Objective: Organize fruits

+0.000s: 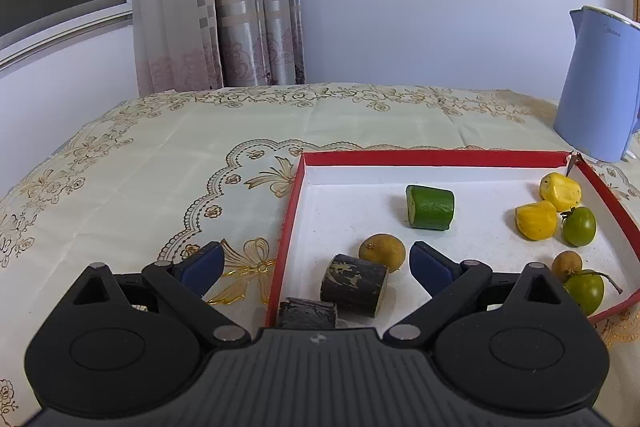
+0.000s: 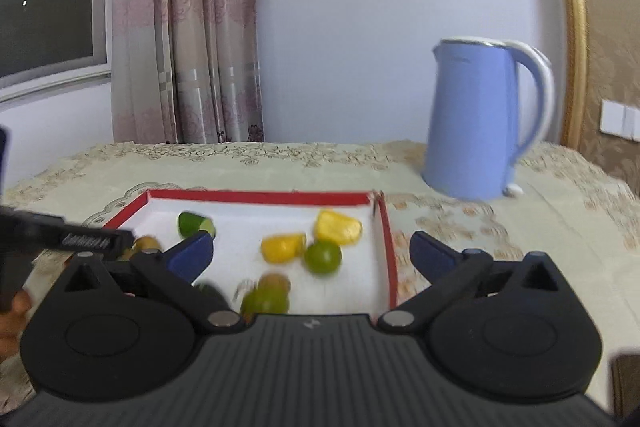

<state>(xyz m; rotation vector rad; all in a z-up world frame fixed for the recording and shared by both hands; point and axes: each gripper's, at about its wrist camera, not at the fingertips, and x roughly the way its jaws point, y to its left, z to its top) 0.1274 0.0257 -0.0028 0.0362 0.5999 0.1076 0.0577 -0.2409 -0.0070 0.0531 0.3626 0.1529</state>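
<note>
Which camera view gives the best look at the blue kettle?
The right wrist view: the blue kettle shows whole, with its white handle and base, standing on the tablecloth beyond the red tray, though slightly blurred. The left wrist view shows it sharper, but cut off by the frame edge.

Green, yellow, brown and dark cut fruits (image 1: 430, 207) lie scattered inside the red-rimmed tray (image 1: 436, 158)
</note>
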